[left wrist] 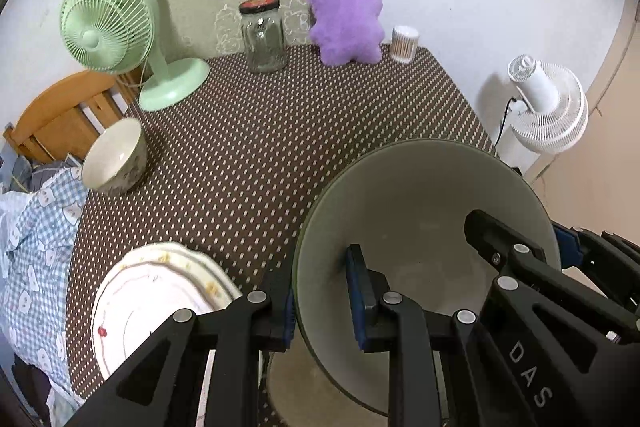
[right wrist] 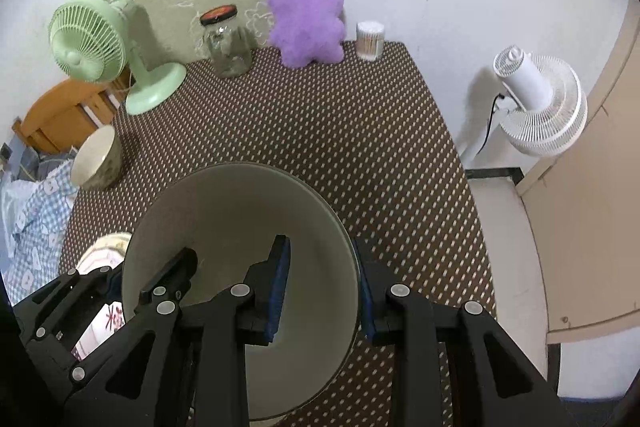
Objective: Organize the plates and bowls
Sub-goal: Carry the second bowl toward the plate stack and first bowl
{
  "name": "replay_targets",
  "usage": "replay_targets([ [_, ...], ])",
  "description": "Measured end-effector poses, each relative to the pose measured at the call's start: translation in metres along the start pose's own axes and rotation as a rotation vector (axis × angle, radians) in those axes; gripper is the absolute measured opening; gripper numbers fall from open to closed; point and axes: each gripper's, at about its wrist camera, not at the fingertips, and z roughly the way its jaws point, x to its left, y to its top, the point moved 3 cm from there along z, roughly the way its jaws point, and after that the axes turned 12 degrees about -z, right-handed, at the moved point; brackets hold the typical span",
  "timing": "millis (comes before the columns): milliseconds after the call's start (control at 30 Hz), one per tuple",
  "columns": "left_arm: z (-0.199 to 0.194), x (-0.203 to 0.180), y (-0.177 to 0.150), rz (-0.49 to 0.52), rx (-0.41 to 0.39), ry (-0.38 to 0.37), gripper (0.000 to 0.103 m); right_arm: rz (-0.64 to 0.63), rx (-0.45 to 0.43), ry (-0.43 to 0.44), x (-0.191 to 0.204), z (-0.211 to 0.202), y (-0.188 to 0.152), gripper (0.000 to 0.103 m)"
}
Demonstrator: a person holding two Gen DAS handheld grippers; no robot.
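A large grey-green bowl (left wrist: 420, 211) is held above the dotted brown table, gripped by both grippers on opposite sides of its rim. My left gripper (left wrist: 320, 291) is shut on its left rim, one finger inside and one outside. My right gripper (right wrist: 322, 283) is shut on its right rim (right wrist: 240, 211) the same way. A white patterned plate (left wrist: 160, 291) lies on the table at the near left, just left of the bowl; it also shows in the right wrist view (right wrist: 102, 259). A smaller cream bowl (left wrist: 116, 155) sits at the table's left edge, tilted; it also shows in the right wrist view (right wrist: 96, 157).
At the back of the table stand a green desk fan (left wrist: 116, 27), a glass jar (left wrist: 262, 35), a purple plush toy (left wrist: 346, 15) and a cotton-swab tub (left wrist: 404, 43). A white floor fan (left wrist: 548, 99) stands off the right edge. A checked cloth (left wrist: 36, 227) lies left.
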Motion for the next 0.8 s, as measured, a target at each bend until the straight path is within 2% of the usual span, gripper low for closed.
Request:
replay_targets([
  [433, 0.010, 0.025, -0.050, 0.007, 0.081, 0.007, 0.020, -0.008, 0.089, -0.002, 0.026, 0.013, -0.044, 0.034],
  [800, 0.014, 0.029, -0.063, 0.002, 0.099, 0.005, 0.020, -0.015, 0.119, -0.014, 0.030, 0.022, -0.054, 0.034],
])
